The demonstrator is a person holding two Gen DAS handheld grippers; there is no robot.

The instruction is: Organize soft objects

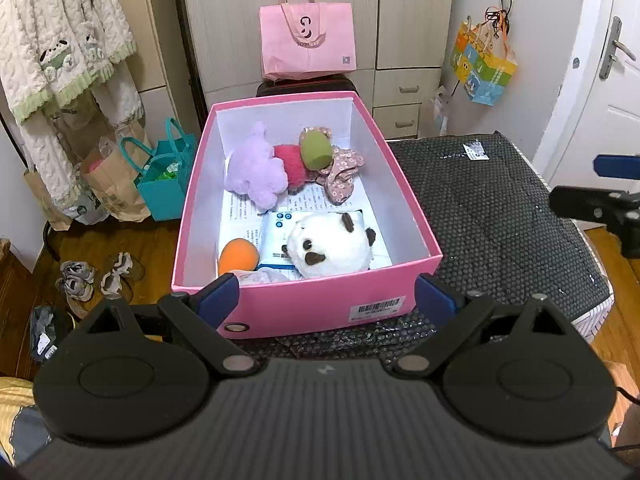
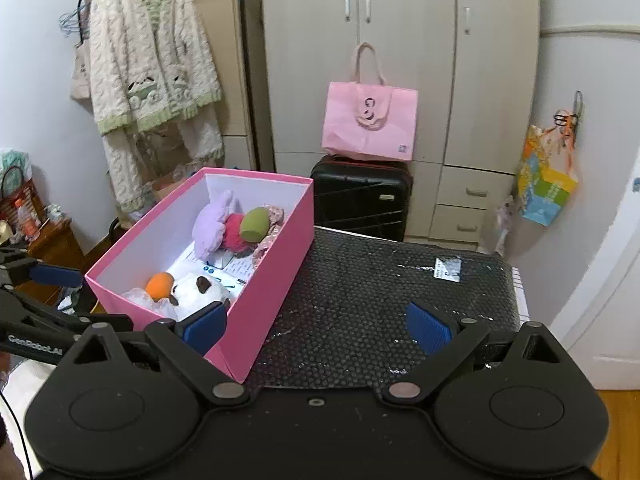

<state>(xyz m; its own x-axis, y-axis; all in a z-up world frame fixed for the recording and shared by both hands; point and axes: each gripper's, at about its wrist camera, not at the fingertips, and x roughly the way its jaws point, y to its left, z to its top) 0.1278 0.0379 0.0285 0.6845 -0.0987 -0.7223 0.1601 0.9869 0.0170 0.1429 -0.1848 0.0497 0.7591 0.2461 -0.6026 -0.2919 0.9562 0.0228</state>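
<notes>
From the left wrist, the pink box (image 1: 308,304) stands at the left edge of the table (image 1: 500,216), which is covered with black bubble wrap, so the toys can be dropped in from above without reaching far. The soft things are all inside it. At the far end lie a purple plush (image 1: 256,172), a red fluffy ball (image 1: 290,162), a green sponge ball (image 1: 316,148) and a floral cloth (image 1: 342,174), bunched together against the back wall. Near the front wall sit a white panda plush (image 1: 330,246) and an orange ball (image 1: 238,256), on top of printed paper sheets (image 1: 244,212). The left claw (image 1: 327,300) is spread wide with nothing between its blue pads; it hangs in front of the box's near wall, tilted down toward the contents. The tip of the right claw (image 1: 592,188) shows at the right edge, over the table.

From the right wrist, the same pink box (image 2: 276,264) sits to the left, seen cornerwise, with the panda plush (image 2: 200,288) and orange ball (image 2: 160,284) nearest. The right claw (image 2: 316,328) gapes wide and empty; its left pad overlaps the box's near corner in the picture, its right pad is over bare bubble wrap. No soft thing is left on the visible part of the table (image 2: 360,304), only a white label (image 2: 447,269), so I judge the sorting done or nearly so. The left claw (image 2: 56,276) reaches in from the left edge beside the box.
</notes>
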